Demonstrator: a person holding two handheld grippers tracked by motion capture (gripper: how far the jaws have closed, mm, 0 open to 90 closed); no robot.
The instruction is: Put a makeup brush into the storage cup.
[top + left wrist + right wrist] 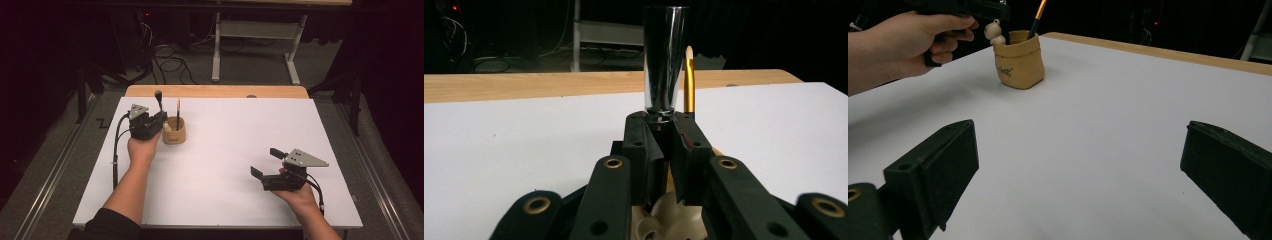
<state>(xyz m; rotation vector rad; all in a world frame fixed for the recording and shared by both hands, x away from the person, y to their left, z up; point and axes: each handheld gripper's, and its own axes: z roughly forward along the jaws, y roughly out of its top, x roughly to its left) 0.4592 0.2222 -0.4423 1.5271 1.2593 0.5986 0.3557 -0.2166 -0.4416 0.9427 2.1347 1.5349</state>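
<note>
A tan pot (pixel 174 134) stands on the white table (pixel 225 130) at the back left, with a thin gold-and-black brush (pixel 178 109) upright in it and a small cream figure (pixel 166 127) on its rim. My left gripper (pixel 161 118) hovers just left of the pot, shut on a glossy black brush (pixel 159 101) that points straight up. In the left gripper view the pads (pixel 648 145) pinch the black brush (pixel 665 60) at its lower end, and the gold brush (pixel 689 82) stands behind. My right gripper (pixel 266 162) rests open at the front right, with nothing between its fingers.
A wooden strip (pixel 215 91) runs along the table's far edge. In the right gripper view the pot (pixel 1019 62) sits far off at the upper left, beside the person's hand (pixel 913 42). Cables and a white frame (pixel 255 45) lie on the floor beyond.
</note>
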